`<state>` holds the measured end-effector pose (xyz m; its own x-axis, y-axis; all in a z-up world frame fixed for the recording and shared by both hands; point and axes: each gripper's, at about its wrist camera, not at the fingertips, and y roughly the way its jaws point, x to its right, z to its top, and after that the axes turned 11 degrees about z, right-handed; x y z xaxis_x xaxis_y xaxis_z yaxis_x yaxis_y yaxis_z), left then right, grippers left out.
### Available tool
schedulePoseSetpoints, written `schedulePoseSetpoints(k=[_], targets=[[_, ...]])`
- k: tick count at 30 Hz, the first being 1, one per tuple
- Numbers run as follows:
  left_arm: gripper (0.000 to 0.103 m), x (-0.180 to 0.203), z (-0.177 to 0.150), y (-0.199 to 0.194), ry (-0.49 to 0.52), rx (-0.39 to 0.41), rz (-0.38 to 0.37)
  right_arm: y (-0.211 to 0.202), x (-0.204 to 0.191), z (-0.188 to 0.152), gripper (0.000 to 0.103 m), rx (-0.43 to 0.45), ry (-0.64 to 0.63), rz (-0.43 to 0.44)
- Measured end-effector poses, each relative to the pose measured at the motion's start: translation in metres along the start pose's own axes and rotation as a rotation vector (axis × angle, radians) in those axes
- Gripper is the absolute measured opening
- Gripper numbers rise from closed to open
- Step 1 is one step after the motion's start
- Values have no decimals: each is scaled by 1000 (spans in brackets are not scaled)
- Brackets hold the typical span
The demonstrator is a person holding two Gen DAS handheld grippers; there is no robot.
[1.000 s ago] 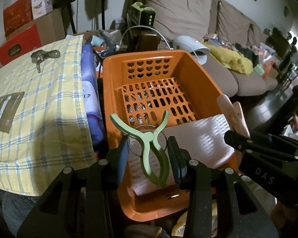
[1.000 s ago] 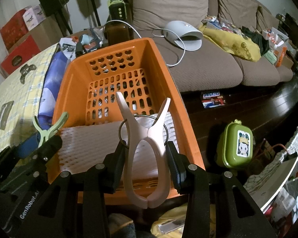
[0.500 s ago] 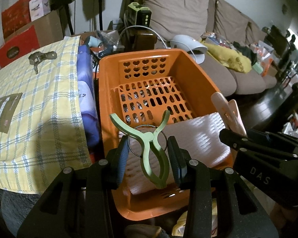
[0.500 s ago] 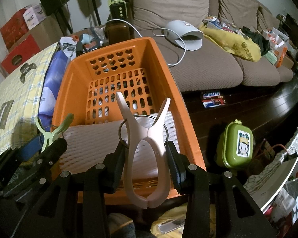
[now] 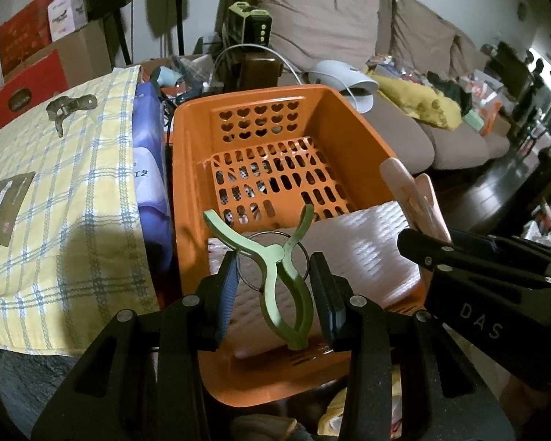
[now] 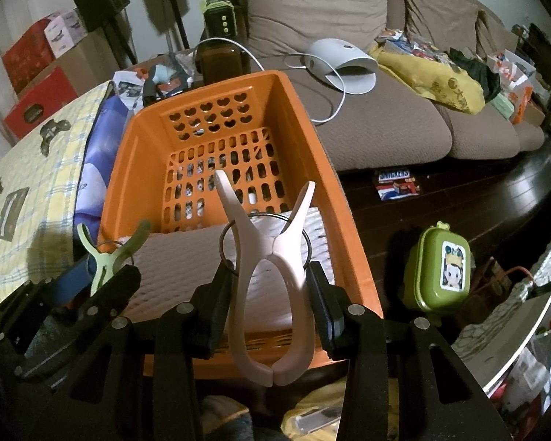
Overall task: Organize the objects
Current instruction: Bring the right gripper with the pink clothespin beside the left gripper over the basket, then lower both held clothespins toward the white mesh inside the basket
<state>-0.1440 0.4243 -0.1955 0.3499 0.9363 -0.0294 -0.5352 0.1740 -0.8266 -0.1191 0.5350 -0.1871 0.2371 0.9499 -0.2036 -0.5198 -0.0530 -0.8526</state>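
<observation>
My left gripper (image 5: 273, 270) is shut on a green clothes peg (image 5: 277, 251), handles pointing up, over the near end of an orange slotted basket (image 5: 180, 169). The right gripper (image 6: 270, 275) is shut on a pale pink clothes peg (image 6: 272, 253), held upright above the same basket (image 6: 305, 139). A white foam sheet (image 5: 367, 253) lies across the basket's near half. In the left wrist view the pink peg (image 5: 411, 194) and right gripper (image 5: 418, 242) show at the right. In the right wrist view the green peg (image 6: 106, 257) and left gripper (image 6: 110, 279) sit at the basket's left rim.
A yellow plaid cloth (image 5: 55, 191) covers the surface left of the basket. A brown sofa (image 6: 385, 128) stands behind and right, with a white device and cable (image 6: 345, 62). On the dark floor lie a green case (image 6: 440, 268) and a snack packet (image 6: 395, 183).
The left gripper with the green peg has crept slightly toward the basket. The right gripper and its pink peg have stayed where they were.
</observation>
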Motion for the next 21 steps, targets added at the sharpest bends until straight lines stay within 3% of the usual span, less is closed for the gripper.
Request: schedulePoseSetpoints(k=[21], targets=[[36,-3,-3,2,-29,6,9,-1,1,0,41,2,7,-7]])
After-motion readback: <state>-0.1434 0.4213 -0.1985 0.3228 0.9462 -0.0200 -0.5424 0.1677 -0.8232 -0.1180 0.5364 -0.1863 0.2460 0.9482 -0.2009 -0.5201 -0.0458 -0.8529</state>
